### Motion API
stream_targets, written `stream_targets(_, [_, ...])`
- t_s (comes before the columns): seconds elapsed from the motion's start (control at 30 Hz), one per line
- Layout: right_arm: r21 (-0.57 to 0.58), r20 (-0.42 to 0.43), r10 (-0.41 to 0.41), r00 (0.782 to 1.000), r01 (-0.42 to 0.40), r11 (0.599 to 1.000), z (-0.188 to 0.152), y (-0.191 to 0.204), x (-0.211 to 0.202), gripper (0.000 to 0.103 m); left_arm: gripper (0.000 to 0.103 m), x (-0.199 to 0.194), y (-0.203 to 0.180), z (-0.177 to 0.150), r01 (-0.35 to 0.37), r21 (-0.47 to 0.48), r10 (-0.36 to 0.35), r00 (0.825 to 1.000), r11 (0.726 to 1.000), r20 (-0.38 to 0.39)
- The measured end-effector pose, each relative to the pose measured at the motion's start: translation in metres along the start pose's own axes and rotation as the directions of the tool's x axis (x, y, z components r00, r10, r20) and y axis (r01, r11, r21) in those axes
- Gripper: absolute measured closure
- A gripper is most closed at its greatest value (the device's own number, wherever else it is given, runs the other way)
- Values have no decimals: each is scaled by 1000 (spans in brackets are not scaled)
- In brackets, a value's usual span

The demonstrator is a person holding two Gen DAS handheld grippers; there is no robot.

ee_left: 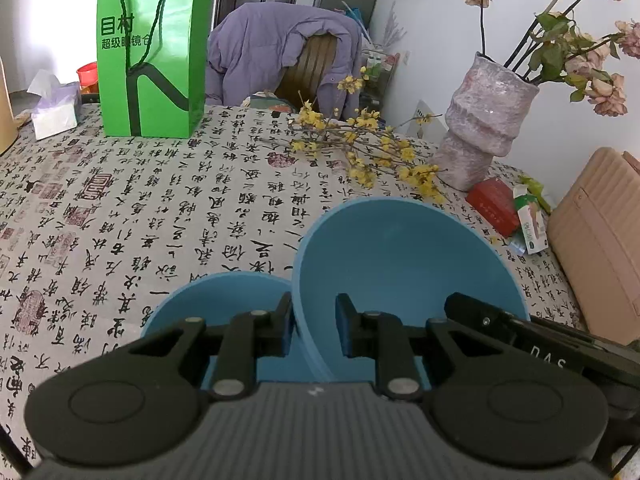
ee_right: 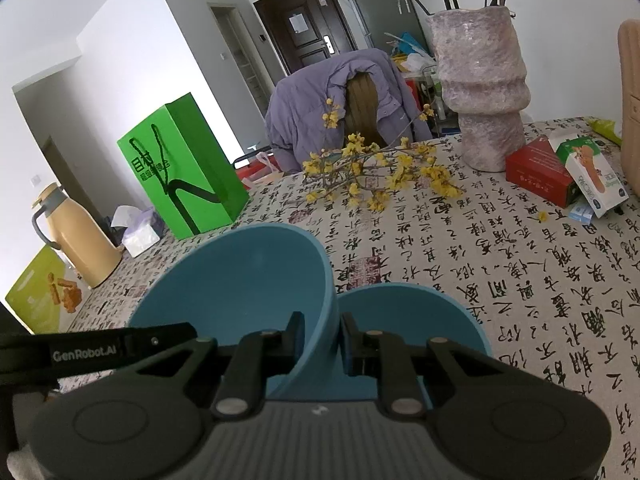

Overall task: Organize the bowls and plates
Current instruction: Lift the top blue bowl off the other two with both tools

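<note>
A large blue bowl [ee_left: 400, 256] sits tilted over the calligraphy-print tablecloth [ee_left: 160, 220]. My left gripper [ee_left: 316, 330] is shut on its left rim, with one pad inside the bowl and one outside. The same bowl [ee_right: 240, 280] fills the left of the right wrist view, where my right gripper [ee_right: 322, 340] is shut on its right rim. A second blue bowl [ee_left: 216, 304] lies low to the left of the left gripper. Another blue bowl [ee_right: 412, 316] lies low on the right of the right gripper. I cannot tell whether these two are one bowl.
A green paper bag [ee_left: 152, 60] stands at the back left beside a tissue box [ee_left: 54, 116]. Yellow flower branches [ee_left: 360, 152], a pink vase [ee_left: 484, 120] and a red box [ee_left: 494, 204] are at the back right. A beige thermos [ee_right: 76, 240] stands far left.
</note>
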State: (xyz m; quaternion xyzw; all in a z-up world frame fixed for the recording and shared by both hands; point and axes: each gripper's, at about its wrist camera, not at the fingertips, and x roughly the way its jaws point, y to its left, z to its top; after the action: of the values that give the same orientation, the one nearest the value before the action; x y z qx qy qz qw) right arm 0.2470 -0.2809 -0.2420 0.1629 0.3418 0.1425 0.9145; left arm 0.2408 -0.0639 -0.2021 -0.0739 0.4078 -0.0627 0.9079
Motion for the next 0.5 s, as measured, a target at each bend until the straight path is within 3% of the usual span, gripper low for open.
stream_targets(0.5, [4,13,-37,999,37,999,2,0,0,90,84,-2,-5,-6,-21,-2,20,1000,1000,-9])
